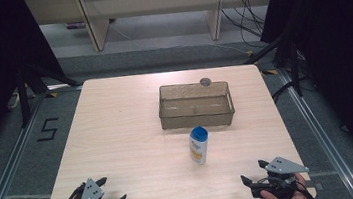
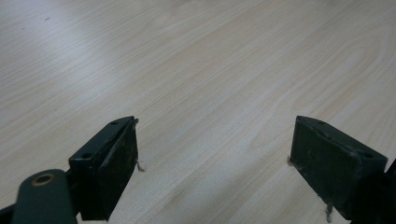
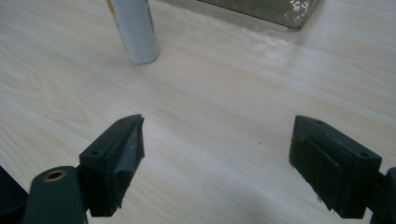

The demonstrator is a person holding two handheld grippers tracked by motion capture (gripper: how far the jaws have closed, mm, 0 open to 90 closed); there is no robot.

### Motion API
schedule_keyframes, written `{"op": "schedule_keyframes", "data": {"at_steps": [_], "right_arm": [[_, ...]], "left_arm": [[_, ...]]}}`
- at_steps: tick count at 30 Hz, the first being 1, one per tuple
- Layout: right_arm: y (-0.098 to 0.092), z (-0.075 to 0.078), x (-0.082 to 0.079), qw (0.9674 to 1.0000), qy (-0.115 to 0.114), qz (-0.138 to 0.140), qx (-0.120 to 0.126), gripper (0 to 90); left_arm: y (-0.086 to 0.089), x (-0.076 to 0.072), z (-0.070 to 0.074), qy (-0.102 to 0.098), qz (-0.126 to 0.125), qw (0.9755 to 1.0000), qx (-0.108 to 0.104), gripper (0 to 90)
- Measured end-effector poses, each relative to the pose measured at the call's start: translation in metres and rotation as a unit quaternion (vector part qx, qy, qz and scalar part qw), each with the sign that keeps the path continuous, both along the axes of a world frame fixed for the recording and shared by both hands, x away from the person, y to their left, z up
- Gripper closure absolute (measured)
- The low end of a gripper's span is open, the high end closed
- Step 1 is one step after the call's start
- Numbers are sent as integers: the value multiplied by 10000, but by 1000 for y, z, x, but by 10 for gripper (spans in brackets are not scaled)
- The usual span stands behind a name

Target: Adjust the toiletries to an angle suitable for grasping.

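Both my grippers, left (image 1: 111,191) and right (image 1: 253,171), rest unclenched and empty at the table edge, facing the blue-capped white plastic bottle (image 1: 199,145) for the reach.

Pale wood-grain table (image 1: 118,136) (smooth, faintly sheeny), glossy white plastic bottle (image 1: 199,145), translucent plastic bin (image 1: 197,120), matt black jaws.

Evenly lit, soft overhead light.
Pale sheen across table (image 1: 118,136); dark surroundings; slightly soft, grainy; faint shadows under jaws.
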State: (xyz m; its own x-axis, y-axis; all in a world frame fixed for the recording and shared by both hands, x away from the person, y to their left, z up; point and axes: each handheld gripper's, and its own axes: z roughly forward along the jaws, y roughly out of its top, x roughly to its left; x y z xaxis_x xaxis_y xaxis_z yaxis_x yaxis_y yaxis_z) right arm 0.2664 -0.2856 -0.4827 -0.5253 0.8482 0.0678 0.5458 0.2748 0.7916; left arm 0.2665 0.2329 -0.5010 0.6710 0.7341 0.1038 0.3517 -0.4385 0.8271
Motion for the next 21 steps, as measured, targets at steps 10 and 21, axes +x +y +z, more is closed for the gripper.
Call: {"op": "schedule_keyframes", "data": {"at_steps": [10, 21], "right_arm": [[0, 0, 1, 10000, -11, 51, 8, 190], [2, 1, 3, 9997, -194, 124, 27, 188]], "left_arm": [[0, 1, 0, 7, 1, 9999, 131, 147], [1, 2, -1, 79, -71, 9997, 200, 147]]}}
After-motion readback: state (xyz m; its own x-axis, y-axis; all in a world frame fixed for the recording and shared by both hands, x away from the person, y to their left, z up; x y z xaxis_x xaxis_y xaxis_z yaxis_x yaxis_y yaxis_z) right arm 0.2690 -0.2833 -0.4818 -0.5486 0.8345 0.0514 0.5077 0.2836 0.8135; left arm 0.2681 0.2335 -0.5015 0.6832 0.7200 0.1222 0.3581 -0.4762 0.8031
